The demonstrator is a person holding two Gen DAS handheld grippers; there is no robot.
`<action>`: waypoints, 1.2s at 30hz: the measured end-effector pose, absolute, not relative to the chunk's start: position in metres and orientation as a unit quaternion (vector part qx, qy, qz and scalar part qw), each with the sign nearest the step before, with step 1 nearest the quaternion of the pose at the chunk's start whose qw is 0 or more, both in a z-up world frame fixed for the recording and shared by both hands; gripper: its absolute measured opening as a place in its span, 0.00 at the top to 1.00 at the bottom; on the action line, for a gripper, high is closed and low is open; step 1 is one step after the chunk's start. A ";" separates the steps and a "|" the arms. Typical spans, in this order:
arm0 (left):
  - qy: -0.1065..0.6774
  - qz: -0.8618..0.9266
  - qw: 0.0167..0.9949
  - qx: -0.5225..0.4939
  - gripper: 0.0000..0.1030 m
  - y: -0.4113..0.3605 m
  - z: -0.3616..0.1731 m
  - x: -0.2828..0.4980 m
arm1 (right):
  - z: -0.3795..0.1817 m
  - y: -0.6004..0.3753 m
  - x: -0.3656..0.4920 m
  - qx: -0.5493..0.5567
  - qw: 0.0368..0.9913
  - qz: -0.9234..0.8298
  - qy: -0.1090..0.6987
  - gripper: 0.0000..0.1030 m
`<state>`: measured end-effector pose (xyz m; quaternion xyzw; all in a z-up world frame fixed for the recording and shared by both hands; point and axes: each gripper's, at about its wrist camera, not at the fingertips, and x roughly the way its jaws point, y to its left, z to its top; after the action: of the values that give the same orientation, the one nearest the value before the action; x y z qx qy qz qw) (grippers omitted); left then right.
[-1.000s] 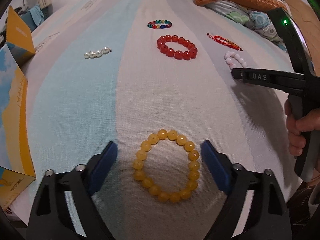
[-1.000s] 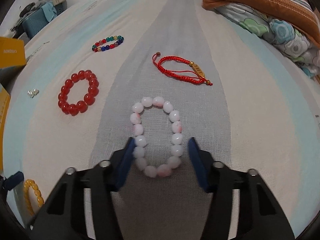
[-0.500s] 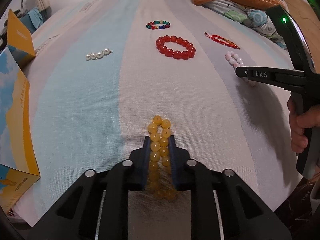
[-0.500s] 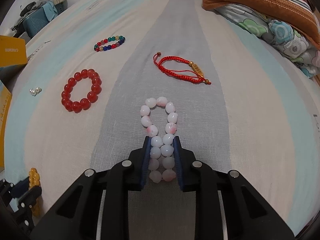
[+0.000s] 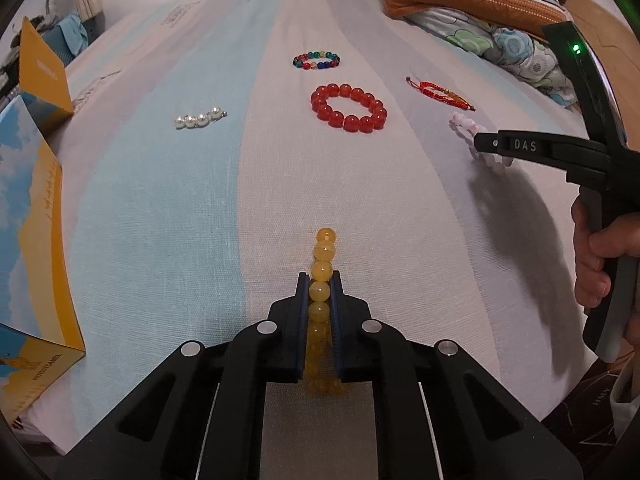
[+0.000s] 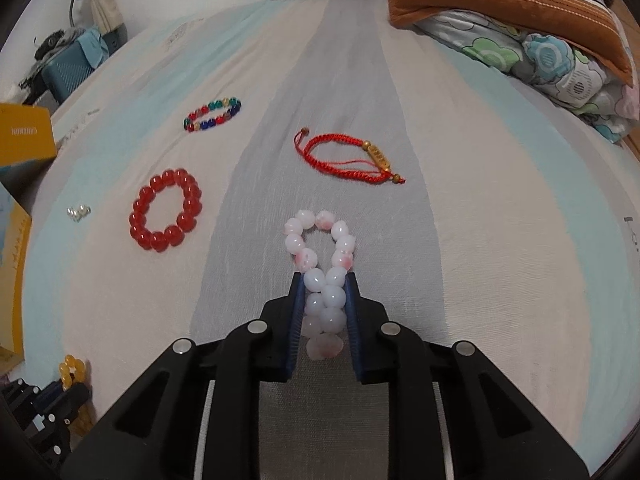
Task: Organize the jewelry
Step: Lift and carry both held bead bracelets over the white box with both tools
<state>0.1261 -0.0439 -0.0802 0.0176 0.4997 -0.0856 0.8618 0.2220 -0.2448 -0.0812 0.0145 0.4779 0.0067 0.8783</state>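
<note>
My left gripper (image 5: pixel 319 280) is shut on the yellow bead bracelet (image 5: pixel 323 258), squeezed into a single upright line of beads on the striped bedsheet. My right gripper (image 6: pixel 323 282) is shut on the white-and-pink bead bracelet (image 6: pixel 320 240), whose far loop sticks out past the blue pads. On the sheet farther off lie a red bead bracelet (image 5: pixel 349 107), a multicoloured bead bracelet (image 5: pixel 316 60), a red cord bracelet (image 6: pixel 348 156) and a short string of pearls (image 5: pixel 199 119). The right gripper's black body (image 5: pixel 540 150) shows at the right of the left wrist view.
Yellow and blue cardboard boxes (image 5: pixel 28 216) stand at the left edge of the bed. Folded quilts and a striped pillow (image 6: pixel 520 20) pile up at the far right. A person's hand (image 5: pixel 592 256) holds the right gripper's handle. The bed's near edge runs just below the grippers.
Both grippers closed from wide open onto their bracelets: the yellow ring was flattened into a line, the white-and-pink ring pinched into a narrow loop. Neither hand has shifted noticeably.
</note>
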 end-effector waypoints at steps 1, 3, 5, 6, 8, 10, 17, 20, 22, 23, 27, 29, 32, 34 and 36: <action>0.501 -0.084 0.861 0.018 0.92 -0.044 -0.080 0.126 | -0.080 -0.246 0.222 0.017 0.878 0.007 0.478 0.82; 0.500 -0.083 0.862 0.016 0.92 -0.044 -0.077 0.126 | -0.078 -0.247 0.221 0.022 0.879 0.007 0.477 0.82; 0.497 -0.080 0.864 0.019 0.92 -0.044 -0.074 0.126 | -0.076 -0.250 0.219 0.027 0.881 0.009 0.473 0.82; 0.497 -0.079 0.864 0.020 0.92 -0.045 -0.073 0.126 | -0.075 -0.251 0.219 0.030 0.882 0.011 0.471 0.82; 0.497 -0.075 0.864 0.025 0.92 -0.047 -0.072 0.126 | -0.075 -0.254 0.217 0.038 0.882 0.012 0.470 0.82; 0.499 -0.075 0.863 0.023 0.92 -0.047 -0.070 0.126 | -0.075 -0.256 0.216 0.049 0.879 0.016 0.474 0.82; 0.503 -0.074 0.861 0.010 0.92 -0.041 -0.061 0.128 | -0.062 -0.260 0.197 0.038 0.893 -0.001 0.449 0.82; 0.509 -0.069 0.858 0.000 0.92 -0.035 -0.056 0.128 | -0.055 -0.262 0.192 0.045 0.892 -0.006 0.449 0.82; 0.509 -0.068 0.858 0.000 0.92 -0.033 -0.052 0.127 | -0.050 -0.263 0.190 0.051 0.892 -0.006 0.449 0.82; 0.508 -0.069 0.859 0.004 0.92 -0.034 -0.049 0.126 | -0.047 -0.262 0.188 0.050 0.893 -0.009 0.447 0.82; 0.512 -0.077 0.856 0.004 0.92 -0.035 -0.042 0.124 | -0.036 -0.257 0.178 0.055 0.891 -0.003 0.450 0.82; 0.509 -0.077 0.857 0.009 0.92 -0.037 -0.037 0.121 | -0.034 -0.254 0.173 0.055 0.890 -0.001 0.454 0.82; 0.507 -0.077 0.858 0.013 0.92 -0.039 -0.030 0.118 | -0.029 -0.250 0.165 0.056 0.889 -0.004 0.454 0.82; 0.506 -0.074 0.859 0.014 0.92 -0.038 -0.026 0.116 | -0.025 -0.248 0.161 0.059 0.889 -0.004 0.455 0.82; 0.503 -0.071 0.861 0.012 0.92 -0.035 -0.020 0.114 | -0.019 -0.246 0.157 0.055 0.891 -0.008 0.450 0.82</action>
<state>0.1141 -0.0352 -0.0196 0.0124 0.5032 -0.0709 0.8612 0.1567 -0.2459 -0.0188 0.0554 0.4504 -0.0081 0.8911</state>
